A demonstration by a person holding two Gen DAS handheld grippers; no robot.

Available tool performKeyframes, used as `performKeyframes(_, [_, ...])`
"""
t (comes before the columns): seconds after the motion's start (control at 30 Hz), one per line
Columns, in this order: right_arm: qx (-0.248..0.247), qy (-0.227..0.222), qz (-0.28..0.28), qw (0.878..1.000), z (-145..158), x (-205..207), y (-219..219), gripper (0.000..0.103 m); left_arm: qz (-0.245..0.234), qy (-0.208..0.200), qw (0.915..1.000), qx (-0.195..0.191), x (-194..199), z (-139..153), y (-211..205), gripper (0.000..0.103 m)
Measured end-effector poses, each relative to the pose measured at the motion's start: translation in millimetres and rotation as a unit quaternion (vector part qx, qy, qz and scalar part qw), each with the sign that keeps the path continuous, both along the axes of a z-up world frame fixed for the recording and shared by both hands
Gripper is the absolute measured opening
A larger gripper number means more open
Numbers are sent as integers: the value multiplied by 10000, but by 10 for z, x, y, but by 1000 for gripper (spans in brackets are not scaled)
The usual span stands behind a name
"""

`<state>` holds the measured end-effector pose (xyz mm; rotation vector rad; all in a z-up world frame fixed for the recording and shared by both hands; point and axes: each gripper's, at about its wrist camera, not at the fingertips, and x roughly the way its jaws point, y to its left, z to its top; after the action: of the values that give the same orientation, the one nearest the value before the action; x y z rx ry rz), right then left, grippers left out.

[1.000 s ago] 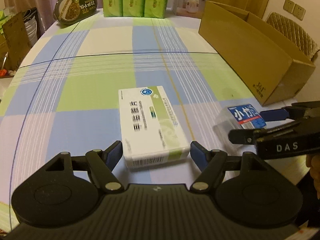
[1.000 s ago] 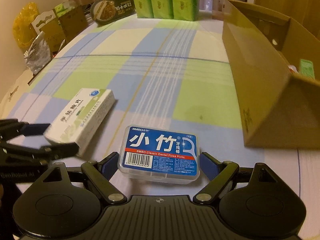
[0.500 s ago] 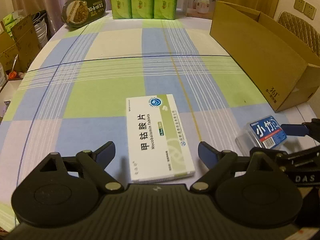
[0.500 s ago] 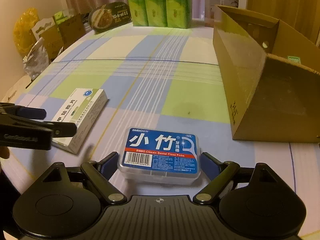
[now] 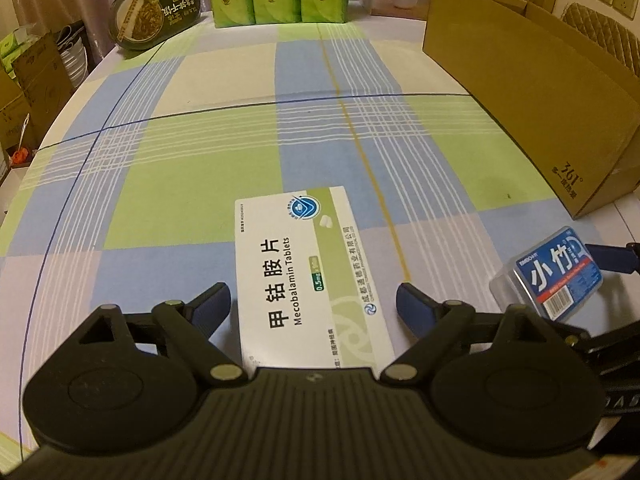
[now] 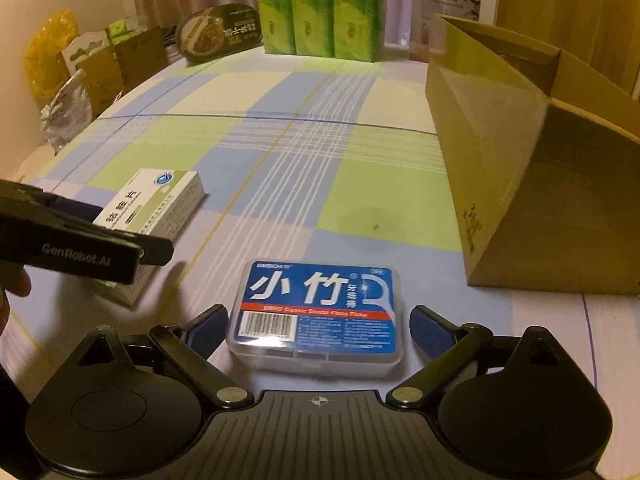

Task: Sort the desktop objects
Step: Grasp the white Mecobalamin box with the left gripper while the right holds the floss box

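Note:
A white and green tablet box point(image 5: 308, 276) lies flat on the checked tablecloth between the open fingers of my left gripper point(image 5: 314, 306), with a gap on each side. It also shows in the right wrist view point(image 6: 156, 204). A clear floss-pick case with a blue label point(image 6: 316, 312) lies between the open fingers of my right gripper point(image 6: 318, 328), not clamped. It also shows in the left wrist view point(image 5: 556, 272). An open cardboard box point(image 6: 532, 168) stands to the right.
Green tissue packs point(image 6: 320, 8), a dark oval food tub point(image 6: 220, 36) and a white carton point(image 6: 444, 16) stand at the table's far edge. Cardboard boxes and bags point(image 6: 96, 64) sit off the table's left side. The left gripper's body point(image 6: 68, 240) reaches in beside the case.
Both grippers have slid forward, so each box sits deeper between its fingers. The boxes have not moved on the cloth. Both jaws stay open.

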<state>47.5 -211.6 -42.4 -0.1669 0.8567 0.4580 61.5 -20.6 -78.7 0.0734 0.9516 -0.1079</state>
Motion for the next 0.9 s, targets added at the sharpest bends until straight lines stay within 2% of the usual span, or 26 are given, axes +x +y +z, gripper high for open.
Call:
performKeyframes(0.07, [-24,-9,5,10000,-15,-6,9,94,11,-1,10000,30,4,-10,3,85])
performKeyframes(0.2, [-51,-14,-48,10000,-29,-2,-4,94,3,14,10000,47,11,-21,12,75])
performKeyframes(0.33, [-63,-27,-88,9999,-27,-5,-12,94,26,30,10000,-26,2,-43,27,71])
performKeyframes(0.4, [-72,-31,-84,9999,-24,-13,-6,90,11,16,10000,-42,-17,-41,29,68])
performKeyframes(0.47, [-78,-22,-72,9999,-22,-13,-2,84,-10,7,10000,-56,-37,-36,27,68])
performKeyframes(0.9, [-58,-158,-110,9998,49,-15,-26,83,-197,-100,9996,-187,-218,47,-22,68])
